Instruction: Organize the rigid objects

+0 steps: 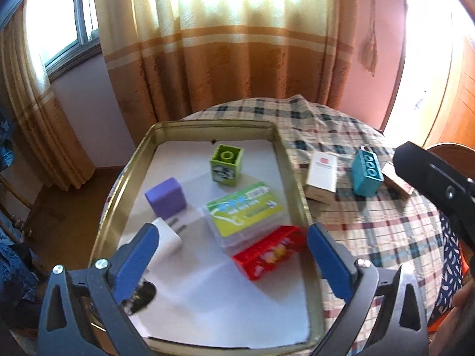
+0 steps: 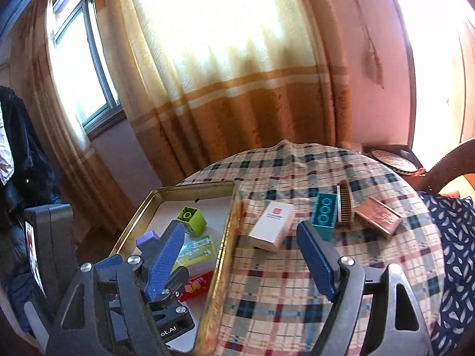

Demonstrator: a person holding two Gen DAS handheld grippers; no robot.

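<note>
While both grippers hang released and empty, left gripper over the tray and right gripper over the surface, the white box lies flat just right of the tray, long axis running near to far, beside the upright teal brick.

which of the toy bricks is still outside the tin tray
The teal brick, lying on the plaid tablecloth beside the white box. The green brick and red brick already sit inside the tray.
</note>
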